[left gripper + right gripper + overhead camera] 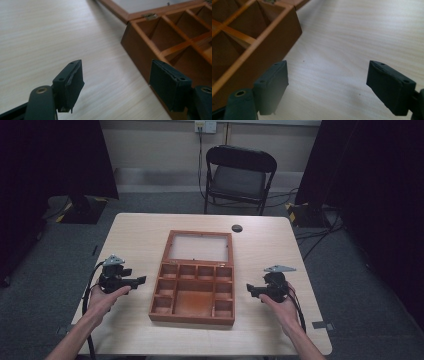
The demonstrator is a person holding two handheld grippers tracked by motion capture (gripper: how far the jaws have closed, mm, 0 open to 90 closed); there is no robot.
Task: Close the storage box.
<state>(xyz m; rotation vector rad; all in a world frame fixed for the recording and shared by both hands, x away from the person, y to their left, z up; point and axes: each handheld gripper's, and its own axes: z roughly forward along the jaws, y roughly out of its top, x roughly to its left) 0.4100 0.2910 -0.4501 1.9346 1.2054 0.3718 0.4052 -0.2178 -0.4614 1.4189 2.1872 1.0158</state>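
Note:
A brown wooden box (192, 292) with several empty compartments lies in the middle of the light wooden table (135, 235). Its lid (200, 247), with a pale panel, is folded flat toward the far side. My left gripper (141, 280) is held just left of the box, jaws pointing at its side, open and empty. In the left gripper view, the box wall (140, 47) rises past the right jaw of my left gripper (117, 67). My right gripper (249, 289) hovers just right of the box, open and empty. In the right gripper view the box wall (269, 42) stands beyond the left jaw of my right gripper (328, 66).
A small black round cap (237, 228) sits in the tabletop behind the box. A black folding chair (240, 172) stands past the far edge. Dark curtains hang at both sides and cables (320, 227) lie on the floor at the right. Bare tabletop surrounds the box.

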